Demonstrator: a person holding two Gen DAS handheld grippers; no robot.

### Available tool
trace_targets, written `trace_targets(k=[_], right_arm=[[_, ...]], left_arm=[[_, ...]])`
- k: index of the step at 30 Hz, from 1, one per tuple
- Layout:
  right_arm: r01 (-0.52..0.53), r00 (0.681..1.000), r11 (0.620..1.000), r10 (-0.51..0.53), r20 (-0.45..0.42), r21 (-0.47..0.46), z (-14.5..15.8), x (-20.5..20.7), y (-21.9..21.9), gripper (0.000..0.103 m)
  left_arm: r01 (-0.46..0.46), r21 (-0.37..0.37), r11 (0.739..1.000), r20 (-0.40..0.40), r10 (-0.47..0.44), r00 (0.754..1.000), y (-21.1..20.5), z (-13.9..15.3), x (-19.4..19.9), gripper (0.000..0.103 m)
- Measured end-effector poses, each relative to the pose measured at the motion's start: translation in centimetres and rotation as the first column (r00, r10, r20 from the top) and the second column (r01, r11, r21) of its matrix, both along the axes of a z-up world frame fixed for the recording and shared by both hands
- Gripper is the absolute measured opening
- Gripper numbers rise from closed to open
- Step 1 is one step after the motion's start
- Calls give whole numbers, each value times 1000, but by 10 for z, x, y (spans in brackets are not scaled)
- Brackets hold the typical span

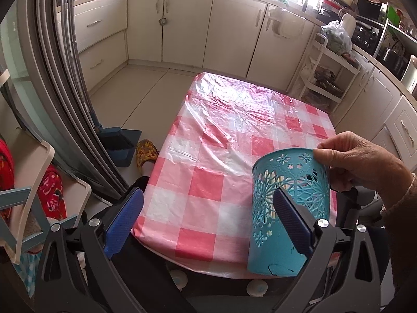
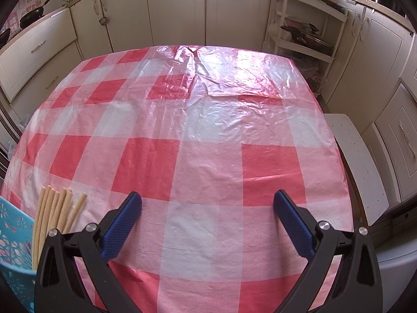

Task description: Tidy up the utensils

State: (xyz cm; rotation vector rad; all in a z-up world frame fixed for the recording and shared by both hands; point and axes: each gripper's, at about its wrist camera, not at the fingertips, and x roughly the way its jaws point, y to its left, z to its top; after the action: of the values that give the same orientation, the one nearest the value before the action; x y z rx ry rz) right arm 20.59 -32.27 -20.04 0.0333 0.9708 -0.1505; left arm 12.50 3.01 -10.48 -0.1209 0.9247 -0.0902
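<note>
The left gripper [image 1: 208,214] gapes wide with nothing in it. Right of it, a bare hand [image 1: 362,161] tips the teal cut-out utensil holder [image 1: 284,221], holding wooden chopsticks [image 2: 56,211], above the near edge of the checked tablecloth [image 2: 208,130]. The right gripper [image 2: 207,212] hangs spread and empty. Set the holder upright before pinching.

One teal holder [image 1: 286,208] stands at the desk's [image 2: 208,130] near edge. About seven chopsticks [image 2: 56,211] are in it. Two tools are in view.
</note>
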Motion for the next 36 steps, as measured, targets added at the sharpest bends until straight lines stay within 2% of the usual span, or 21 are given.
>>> trace_targets(k=[26,32,36], right_arm=[[0,1000,1000,0,0,3,-1,1,-1,97],[0,1000,1000,0,0,2,-1,1,-1,97],[0,1000,1000,0,0,2,-1,1,-1,97]], left_arm=[[-15,-39,999,-1,15,1000,14,0,-12,96],[-40,-40,998,23,41,999,29,7,-10,96],[-111,-65,992,65,115,991,54,18,-9,96]])
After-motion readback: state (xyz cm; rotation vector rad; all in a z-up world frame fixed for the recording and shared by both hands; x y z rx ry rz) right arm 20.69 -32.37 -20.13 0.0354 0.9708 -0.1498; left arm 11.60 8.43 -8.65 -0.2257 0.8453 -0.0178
